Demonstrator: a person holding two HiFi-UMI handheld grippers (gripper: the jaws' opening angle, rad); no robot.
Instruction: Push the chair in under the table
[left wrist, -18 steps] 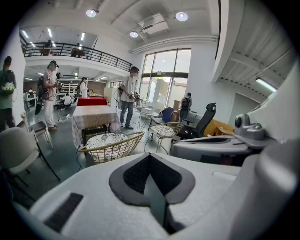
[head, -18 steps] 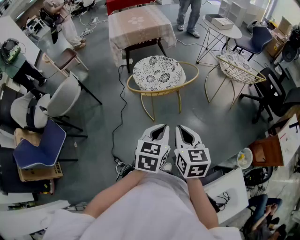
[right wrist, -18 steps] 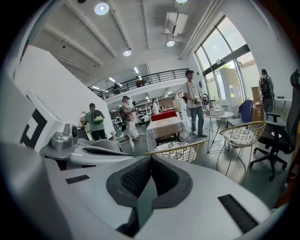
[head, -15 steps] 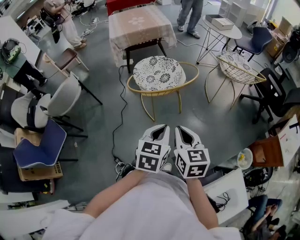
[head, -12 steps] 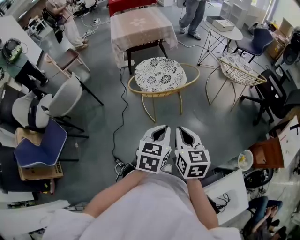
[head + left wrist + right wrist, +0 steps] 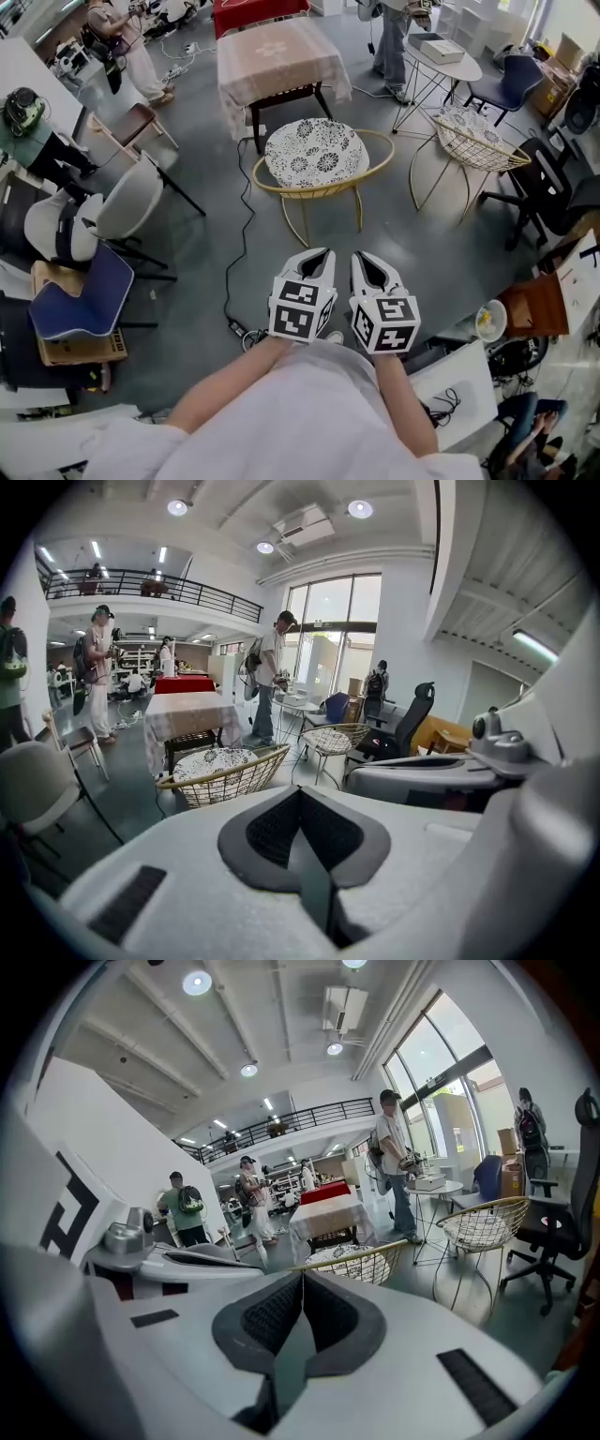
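Note:
The chair [image 6: 314,150] is a round gold wire one with a black-and-white patterned cushion. It stands on the grey floor just in front of the table [image 6: 279,52], which wears a beige cloth. Both also show ahead in the left gripper view, chair [image 6: 220,772] and table [image 6: 187,714], and in the right gripper view, chair [image 6: 361,1260] and table [image 6: 328,1215]. My left gripper [image 6: 322,260] and right gripper [image 6: 366,262] are held side by side close to the body, well short of the chair. Each is shut with nothing between its pads [image 6: 272,827] [image 6: 272,1316].
A second wire chair [image 6: 473,136] and a round white side table [image 6: 448,58] stand at the right, with a black office chair [image 6: 553,187] beyond. Pale chairs [image 6: 117,202] and a blue seat [image 6: 80,291] fill the left. A black cable [image 6: 242,225] runs along the floor. People stand at the back.
Both grippers stay together, still shut. The head view has shifted slightly, and the standing person at the back has stepped to the right, toward the side table.

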